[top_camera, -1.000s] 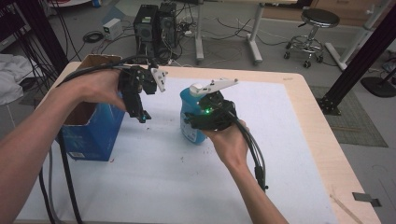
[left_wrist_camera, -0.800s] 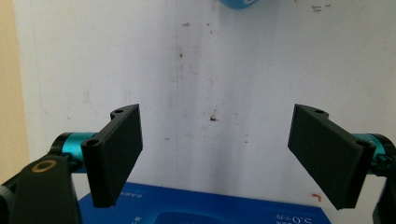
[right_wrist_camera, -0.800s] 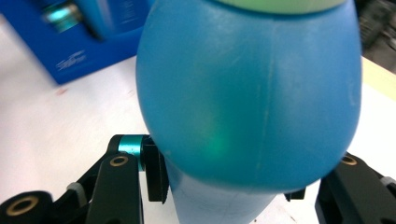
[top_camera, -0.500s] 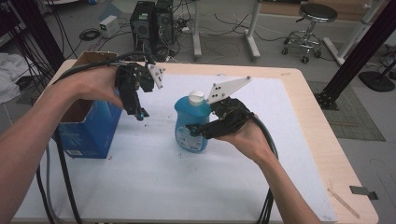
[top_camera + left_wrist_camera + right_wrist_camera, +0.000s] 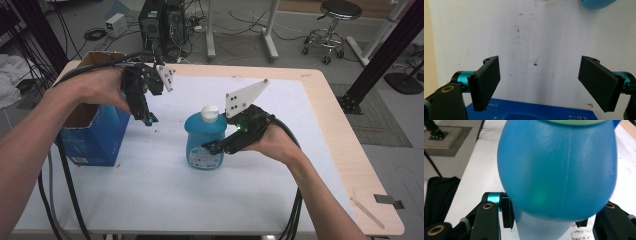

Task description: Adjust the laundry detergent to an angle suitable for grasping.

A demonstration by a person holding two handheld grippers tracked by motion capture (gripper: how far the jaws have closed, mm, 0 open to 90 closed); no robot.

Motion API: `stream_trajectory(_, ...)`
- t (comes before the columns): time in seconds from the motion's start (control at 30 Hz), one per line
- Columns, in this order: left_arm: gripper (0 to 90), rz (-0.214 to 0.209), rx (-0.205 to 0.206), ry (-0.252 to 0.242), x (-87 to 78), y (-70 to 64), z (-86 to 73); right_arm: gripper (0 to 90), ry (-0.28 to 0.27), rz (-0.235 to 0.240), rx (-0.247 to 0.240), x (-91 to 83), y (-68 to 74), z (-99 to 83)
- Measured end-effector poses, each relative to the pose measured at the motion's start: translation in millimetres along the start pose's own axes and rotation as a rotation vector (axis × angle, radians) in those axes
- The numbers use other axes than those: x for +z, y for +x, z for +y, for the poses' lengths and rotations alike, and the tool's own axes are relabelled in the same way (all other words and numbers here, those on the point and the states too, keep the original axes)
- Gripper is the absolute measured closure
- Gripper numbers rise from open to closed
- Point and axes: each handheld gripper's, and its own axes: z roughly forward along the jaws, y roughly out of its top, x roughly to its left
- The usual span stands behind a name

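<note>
A blue bottle (image 5: 202,136) with a white cap stands upright at the middle of the white table (image 5: 150,195). My right gripper (image 5: 214,147) comes in from the right and is shut on the bottle's lower body. In the right gripper view the bottle (image 5: 559,170) bulges between the two jaws of the right gripper (image 5: 546,218), which press its sides. My left gripper (image 5: 147,119) hangs open above the table, pointing down, to the left of the bottle and just right of a blue cardboard box (image 5: 95,137). Nothing lies between the jaws of the left gripper (image 5: 540,85); the box's edge (image 5: 531,113) shows below them.
The open-topped blue box stands at the table's left edge. A bare wooden strip (image 5: 345,150) runs along the table's right side. Beyond the far edge are a computer tower (image 5: 162,25), floor cables and a stool (image 5: 337,25). Gripper cables trail off the near edge.
The right gripper has brought the bottle toward the near side and lower, and it now stands upright on the table. The left gripper has barely moved and stays open.
</note>
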Motion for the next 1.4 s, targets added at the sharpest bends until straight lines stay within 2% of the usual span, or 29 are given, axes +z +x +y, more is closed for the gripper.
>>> stream_trajectory(0.17,17.9,0.002,0.008,0.002,0.1,-0.7,1.1,46.2,-0.022,0.021,-0.007,-1.7,-4.4,-4.8)
stream_trajectory(0.4,17.9,-0.003,0.005,0.002,1.7,-1.2,1.7,46.2,0.02,0.036,-0.027,5.7,-4.9,-8.8)
stream_trajectory(0.5,17.9,-0.003,0.004,0.001,1.9,-1.4,1.2,46.2,0.02,0.042,-0.031,6.6,-5.3,-10.0)
stream_trajectory(0.77,17.9,0.001,0.003,-0.001,1.7,-1.3,0.5,45.7,0.024,0.038,-0.044,5.2,-3.7,-11.6)
stream_trajectory(1.07,17.9,0.008,0.002,-0.013,0.4,-2.6,0.5,44.4,0.032,0.035,-0.036,5.5,-3.4,-10.8)
stream_trajectory(1.4,17.9,0.009,-0.001,-0.006,1.0,-3.3,-1.0,41.6,0.048,0.018,-0.03,5.4,-1.6,-9.1)
